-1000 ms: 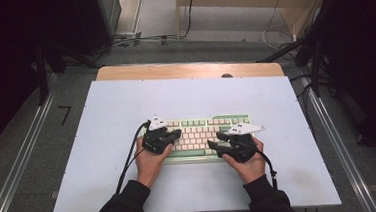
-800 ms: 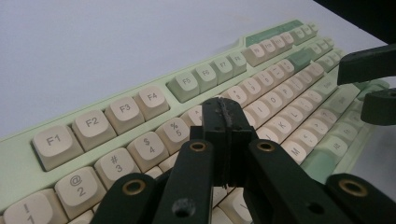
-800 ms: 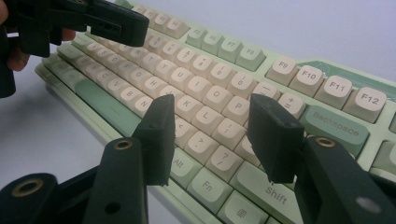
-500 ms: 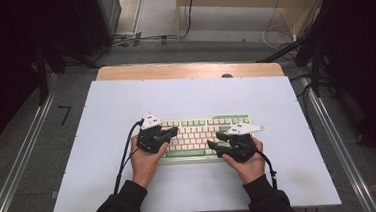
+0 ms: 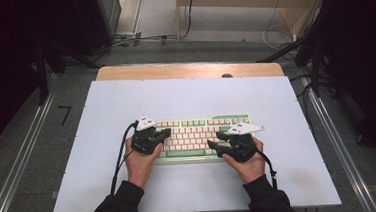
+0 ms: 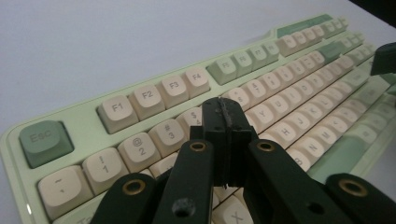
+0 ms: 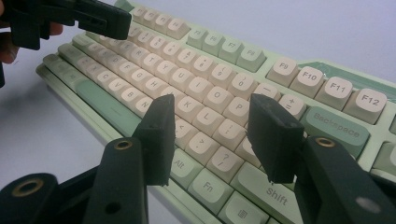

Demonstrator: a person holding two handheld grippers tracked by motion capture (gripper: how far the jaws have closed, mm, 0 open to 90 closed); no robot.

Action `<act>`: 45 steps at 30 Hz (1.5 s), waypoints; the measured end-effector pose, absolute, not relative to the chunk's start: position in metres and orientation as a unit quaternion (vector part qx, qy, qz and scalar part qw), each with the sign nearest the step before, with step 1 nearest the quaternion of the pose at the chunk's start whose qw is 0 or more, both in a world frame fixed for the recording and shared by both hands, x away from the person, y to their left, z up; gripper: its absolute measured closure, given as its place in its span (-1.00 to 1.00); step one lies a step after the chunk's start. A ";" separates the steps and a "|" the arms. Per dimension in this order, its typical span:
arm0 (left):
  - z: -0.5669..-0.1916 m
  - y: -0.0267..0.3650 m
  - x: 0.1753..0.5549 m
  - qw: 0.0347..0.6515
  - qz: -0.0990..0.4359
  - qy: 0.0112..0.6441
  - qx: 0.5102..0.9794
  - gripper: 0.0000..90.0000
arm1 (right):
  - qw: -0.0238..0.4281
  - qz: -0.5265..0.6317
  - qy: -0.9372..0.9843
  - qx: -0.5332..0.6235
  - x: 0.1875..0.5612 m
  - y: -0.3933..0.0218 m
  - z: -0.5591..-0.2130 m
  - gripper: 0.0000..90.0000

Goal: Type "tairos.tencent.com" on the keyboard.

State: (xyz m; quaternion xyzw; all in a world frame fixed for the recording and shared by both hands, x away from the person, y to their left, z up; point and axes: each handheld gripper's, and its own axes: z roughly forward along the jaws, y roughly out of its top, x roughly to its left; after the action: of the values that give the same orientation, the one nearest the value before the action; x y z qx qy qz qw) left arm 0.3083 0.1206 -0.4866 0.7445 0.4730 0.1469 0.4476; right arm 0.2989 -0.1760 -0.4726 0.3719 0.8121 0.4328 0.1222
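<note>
A pale green keyboard (image 5: 198, 133) with cream keys lies on the white tabletop (image 5: 185, 96), near the front. My left gripper (image 5: 165, 134) hovers over its left end with the jaws shut and nothing between them. In the left gripper view its closed tips (image 6: 227, 117) sit just above the number row of the keyboard (image 6: 140, 100). My right gripper (image 5: 217, 140) is over the right half, open. In the right gripper view the gripper (image 7: 212, 119) holds nothing and its jaws stand apart above the keys near L and P of the keyboard (image 7: 327, 93). The left gripper (image 7: 93, 18) shows at top left.
A wooden strip (image 5: 188, 70) borders the table's far edge. Metal rails (image 5: 15, 168) run along both sides, with dark stands and floor cables (image 5: 136, 38) beyond. Bare white surface surrounds the keyboard on all sides.
My left gripper has drifted slightly left along the keyboard, still shut. The right gripper and the keyboard have stayed where they were.
</note>
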 end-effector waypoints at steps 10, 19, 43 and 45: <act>-0.493 0.122 0.310 0.433 0.150 0.480 0.748 1.00 | 0.120 0.432 0.813 0.372 0.299 -0.176 -0.473 0.10; -0.495 0.120 0.310 0.425 0.149 0.479 0.754 1.00 | 0.120 0.432 0.813 0.373 0.299 -0.176 -0.472 0.09; -0.477 0.138 0.299 0.483 0.166 0.485 0.710 0.29 | 0.102 0.429 0.828 0.347 0.297 -0.166 -0.472 0.95; -0.477 0.138 0.299 0.478 0.168 0.488 0.711 0.27 | 0.097 0.429 0.830 0.343 0.298 -0.162 -0.473 0.95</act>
State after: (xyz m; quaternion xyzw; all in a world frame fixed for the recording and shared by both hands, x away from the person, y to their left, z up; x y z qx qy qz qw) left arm 0.2992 0.1383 -0.4772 0.7107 0.4875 0.1684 0.4784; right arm 0.2983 -0.1622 -0.4731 0.3426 0.8302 0.4289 0.0973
